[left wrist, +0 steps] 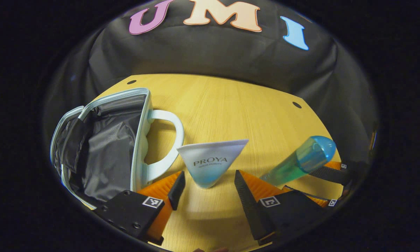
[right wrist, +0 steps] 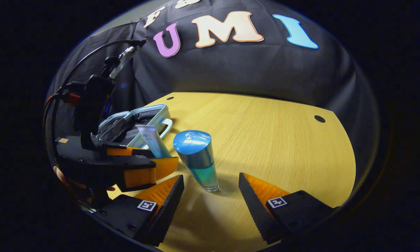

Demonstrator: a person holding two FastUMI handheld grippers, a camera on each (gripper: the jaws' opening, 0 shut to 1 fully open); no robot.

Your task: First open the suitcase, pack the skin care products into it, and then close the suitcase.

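A white tube fading to blue stands between the open jaws on a pale wood-grain tabletop; left, a pale blue suitcase with grey lining; right, a translucent blue-green bottle.

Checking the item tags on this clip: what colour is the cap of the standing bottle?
Blue cap on the bottle; clearest in the right gripper view.

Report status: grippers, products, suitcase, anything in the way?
Left gripper open, astride white tube. Right gripper open, astride blue bottle. Suitcase open, lining bare where visible. Both products standing on table, nothing between them and suitcase.
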